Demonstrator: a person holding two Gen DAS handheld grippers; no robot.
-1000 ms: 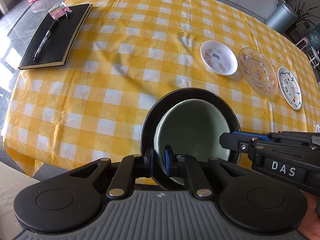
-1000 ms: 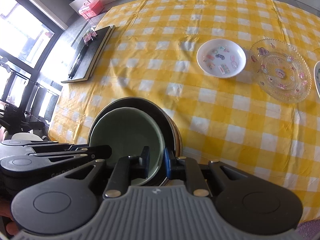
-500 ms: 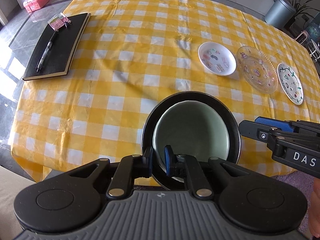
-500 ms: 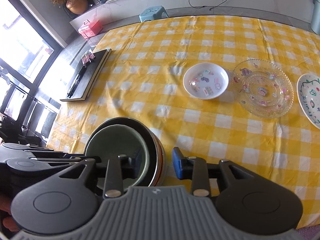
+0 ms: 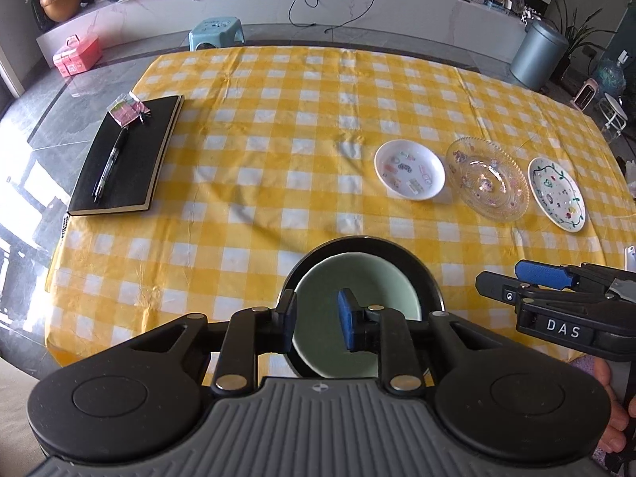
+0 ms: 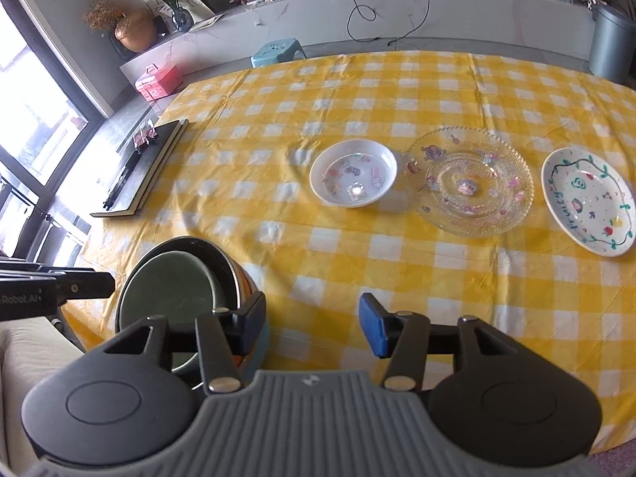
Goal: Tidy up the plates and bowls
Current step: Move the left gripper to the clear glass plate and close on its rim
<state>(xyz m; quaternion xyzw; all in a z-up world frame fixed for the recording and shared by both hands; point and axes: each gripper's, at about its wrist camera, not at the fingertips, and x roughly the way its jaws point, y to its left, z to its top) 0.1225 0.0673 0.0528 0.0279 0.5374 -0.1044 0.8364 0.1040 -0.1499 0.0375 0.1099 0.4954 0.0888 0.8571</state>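
1. Far left: a black notebook (image 5: 127, 161) with a pen (image 5: 109, 167) on it lies on the yellow checked tablecloth (image 5: 278, 183), well apart from the dishes.
2. Near centre: a green bowl (image 5: 353, 314) sits nested inside a black bowl (image 5: 421, 278) at the table's near edge. The left gripper (image 5: 316, 320) hangs over the stack, fingers parted and straddling the near rims without pinching them.
3. Right of the stack: the right gripper (image 6: 312, 324) hangs just beside the bowls, fingers spread wide, holding nothing.
4. Far right: a small white dish (image 6: 353, 178), a clear glass plate (image 6: 471, 181) and a painted white plate (image 6: 588, 206) lie in a row, unstacked.
5. Judgement: the bowl stack looks finished and let go; the plates appear to be next. That calls for carrying the open right gripper across to the row and closing on a thin rim.
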